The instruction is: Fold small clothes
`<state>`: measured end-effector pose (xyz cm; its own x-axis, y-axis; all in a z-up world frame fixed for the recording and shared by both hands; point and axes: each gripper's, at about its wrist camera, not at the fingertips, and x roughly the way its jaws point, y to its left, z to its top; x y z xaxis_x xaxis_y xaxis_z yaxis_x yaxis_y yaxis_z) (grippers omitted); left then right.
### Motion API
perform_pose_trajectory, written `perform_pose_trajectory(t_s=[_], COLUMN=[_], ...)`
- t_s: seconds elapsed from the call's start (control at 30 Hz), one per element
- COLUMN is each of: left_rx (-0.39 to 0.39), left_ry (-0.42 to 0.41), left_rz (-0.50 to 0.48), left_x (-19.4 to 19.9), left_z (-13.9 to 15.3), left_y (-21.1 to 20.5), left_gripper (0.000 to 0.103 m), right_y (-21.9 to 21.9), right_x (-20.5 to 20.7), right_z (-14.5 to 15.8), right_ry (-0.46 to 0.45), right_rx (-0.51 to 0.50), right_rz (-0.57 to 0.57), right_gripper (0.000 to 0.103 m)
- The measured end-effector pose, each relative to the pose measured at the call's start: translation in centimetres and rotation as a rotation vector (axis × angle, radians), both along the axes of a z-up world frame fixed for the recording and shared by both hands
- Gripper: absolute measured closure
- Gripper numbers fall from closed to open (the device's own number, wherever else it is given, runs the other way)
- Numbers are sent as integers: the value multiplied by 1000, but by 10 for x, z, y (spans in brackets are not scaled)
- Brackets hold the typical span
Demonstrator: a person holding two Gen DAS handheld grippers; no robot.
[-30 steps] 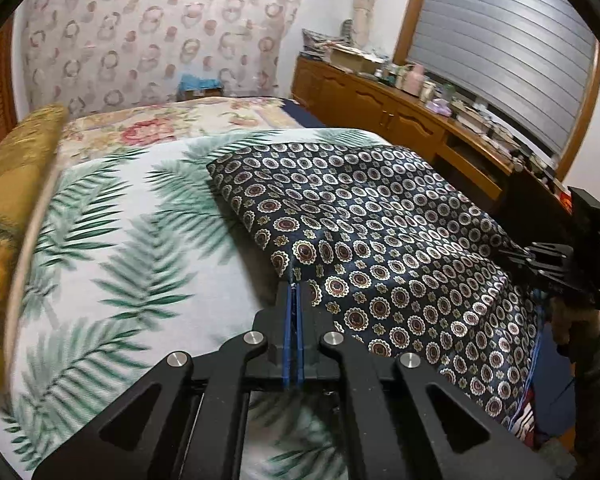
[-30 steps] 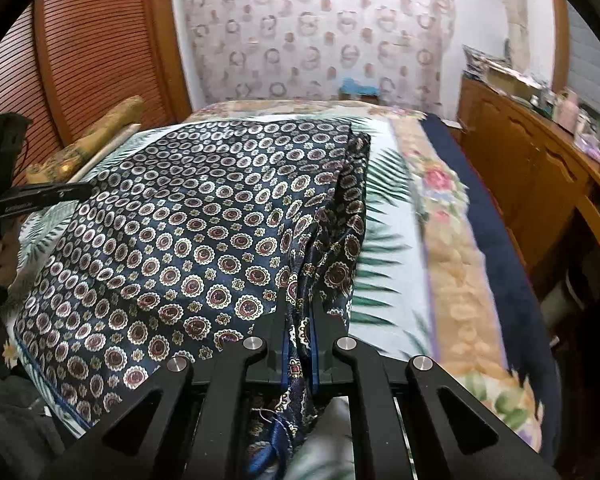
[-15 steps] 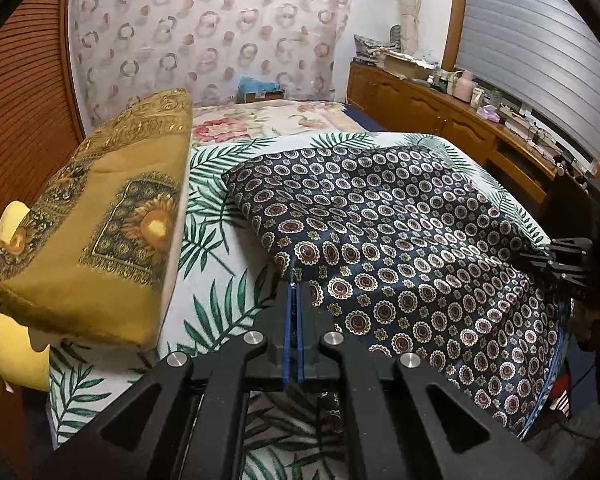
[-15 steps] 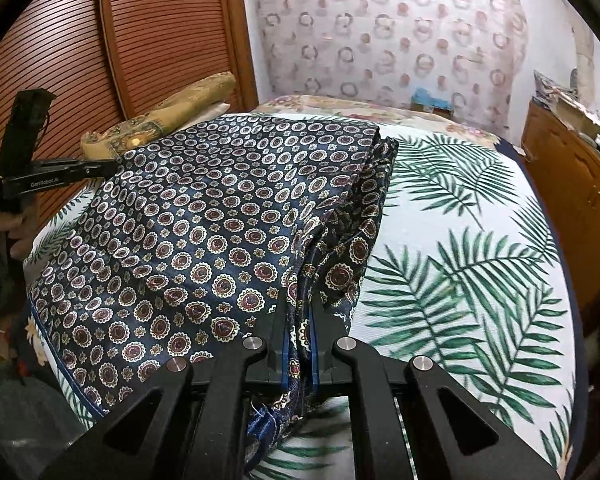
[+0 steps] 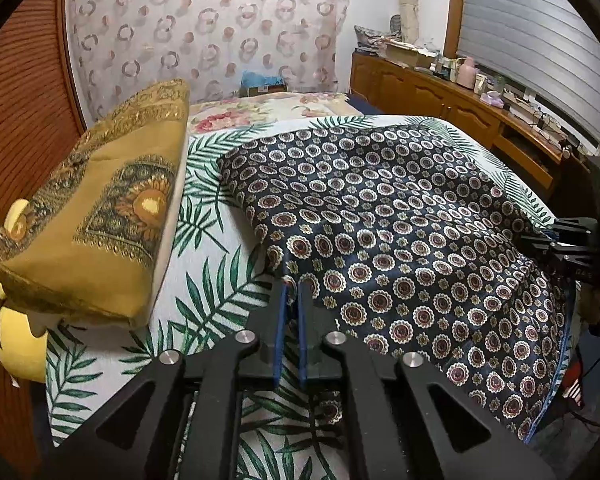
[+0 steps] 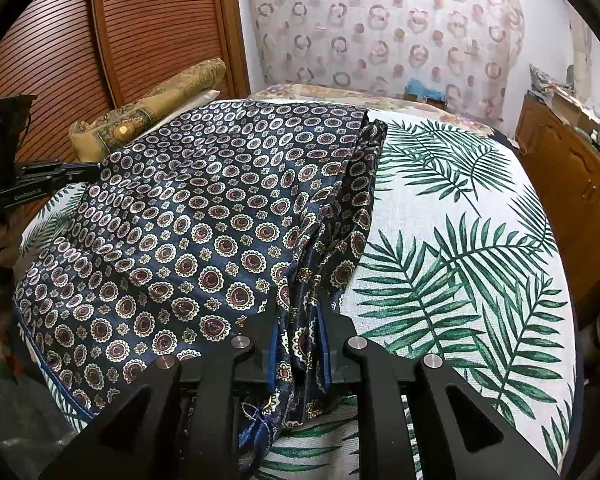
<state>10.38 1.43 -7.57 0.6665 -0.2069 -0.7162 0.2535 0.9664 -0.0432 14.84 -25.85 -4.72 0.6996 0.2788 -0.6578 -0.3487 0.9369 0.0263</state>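
Bedroom w/ ring-print curtain [image 5: 204,36] at the back, wood cabinets [image 5: 432,92] on one side, slatted wardrobe door [image 6: 156,28] on the other. Bed cover [image 6: 452,264] is white w/ green palm fronds, a flat woven-looking surface. On it lies the navy garment [image 5: 384,232], thin and silky-looking, printed w/ cream-and-maroon medallions, spread wide, near edge hanging off the bed's front.

Left gripper [image 5: 291,294]: jaws opening, a gap showing between the blue pads; the garment's near corner sits right at the tips, not visibly pinched. Right gripper [image 6: 300,316]: jaws also opening, bunched folds of the garment's edge lie between the pads; pads look parted from the cloth, though contact on the hidden side can't be ruled out.

Step looks like letting go after laying the cloth out. To do it well: let both corners drop at once so fabric doesn't skew, pull straight back w/o dragging the slippery cloth, then smooth the bunched right edge [image 6: 352,184] before the next fold. Gold brocade pillow [image 5: 100,216] sits just beside the garment on the left; keep clear of it.
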Motion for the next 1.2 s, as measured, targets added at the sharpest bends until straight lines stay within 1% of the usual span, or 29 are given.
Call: perform_pose_trajectory(t_s=[0.03,0.07,0.13,0.2,0.23,0.27,0.3,0.33,0.5,0.57,0.67,0.73,0.77,0.83,0.93,0.97,1.0,1.13,1.2], left_rx=[-8,-14,-19,-23,-27,-32,-34,-30,-8,11,52,49,50,47,48,49,48,48,48], left_ry=[2,1,0,7,14,20,25,27,58,56,56,58,58,62,60,59,59,60,60], left_rz=[0,3,9,11,9,6,7,10,21,22,16,19,18,21,22,22,23,24,23], left_x=[-1,-2,-7,-11,-12,-13,-16,-19,-20,-21,-20,-20,-19,-19,-19,-19,-19,-19,-18], left_z=[-1,-2,-4,-6,-8,-9,-12,-14,-25,-27,-28,-29,-29,-29,-29,-29,-29,-29,-29], left_y=[2,4,7,9,10,10,11,12,14,12,5,4,5,6,5,5,6,6,6], left_gripper=[84,80,65,58,49,42,34,32,31,27,23,22,21,20,20,20,20,20,20], right_y=[-1,-1,-1,-3,-4,-4,-4,-3,-1,-1,1,3,4,7,12,14,14,11,11], right_x=[0,0,0,0,0,0,0,0,0,0,0,-1,-2,-2,-4,-3,-2,-3,-5], right_z=[0,0,-1,-3,-3,-3,-3,-3,-3,-3,-3,-3,-3,-3,-3,-4,-4,-5,-6], right_ry=[1,2,4,5,6,6,6,6,5,7,7,5,4,3,8,13,18,34,39], right_rx=[4,10,22,31,35,37,37,33,28,32,30,21,14,2,-34,-57,-64,-49,-52], right_rz=[0,-1,0,2,2,2,2,3,7,12,19,23,25,35,40,25,4,-15,-35], right_gripper=[87,86,86,86,86,86,85,85,82,80,76,74,71,63,46,35,31,28,24])
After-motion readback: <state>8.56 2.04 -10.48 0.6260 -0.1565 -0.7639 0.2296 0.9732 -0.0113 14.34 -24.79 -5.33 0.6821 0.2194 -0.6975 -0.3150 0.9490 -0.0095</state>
